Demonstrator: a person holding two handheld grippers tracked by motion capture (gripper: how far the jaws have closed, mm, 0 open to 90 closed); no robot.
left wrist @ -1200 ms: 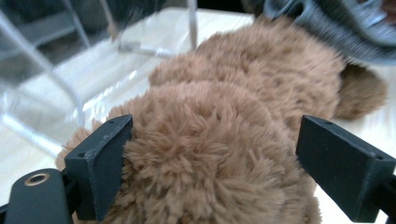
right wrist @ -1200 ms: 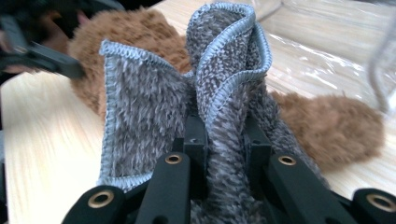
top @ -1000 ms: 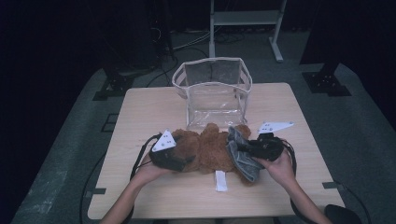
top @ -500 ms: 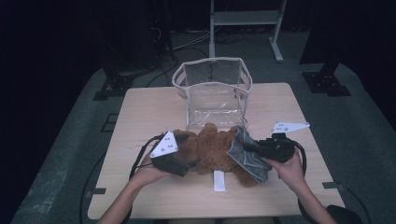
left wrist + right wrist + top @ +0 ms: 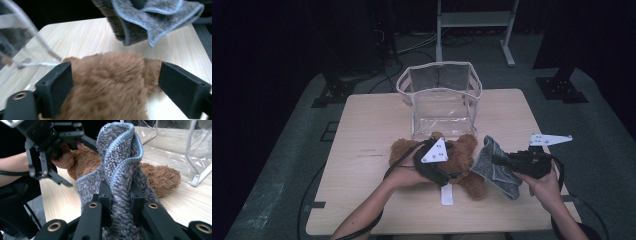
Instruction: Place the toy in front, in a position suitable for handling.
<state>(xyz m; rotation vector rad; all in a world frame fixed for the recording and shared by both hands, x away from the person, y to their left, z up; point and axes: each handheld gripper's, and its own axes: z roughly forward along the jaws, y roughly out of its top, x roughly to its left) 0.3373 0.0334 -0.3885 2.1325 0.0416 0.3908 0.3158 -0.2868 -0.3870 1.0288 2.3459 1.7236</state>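
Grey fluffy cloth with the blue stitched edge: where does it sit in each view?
High view: grey fluffy cloth, right of centre, at the right tool.
Left gripper view: top, right of centre.
Right gripper view: centre, rising between the jaws.
Shared landmark: brown plush toy beside it.

Brown plush toy (image 5: 464, 159); grey cloth (image 5: 497, 167), blue-edged; pale wood table (image 5: 372, 130).

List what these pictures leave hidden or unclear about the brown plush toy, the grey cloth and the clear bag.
- Brown plush toy: high view, left gripper and hand cover its middle; shape unclear.
- Grey cloth: right gripper view, lower end cut off by the bottom edge.
- Clear bag: left gripper view, blurred, cut off at left.
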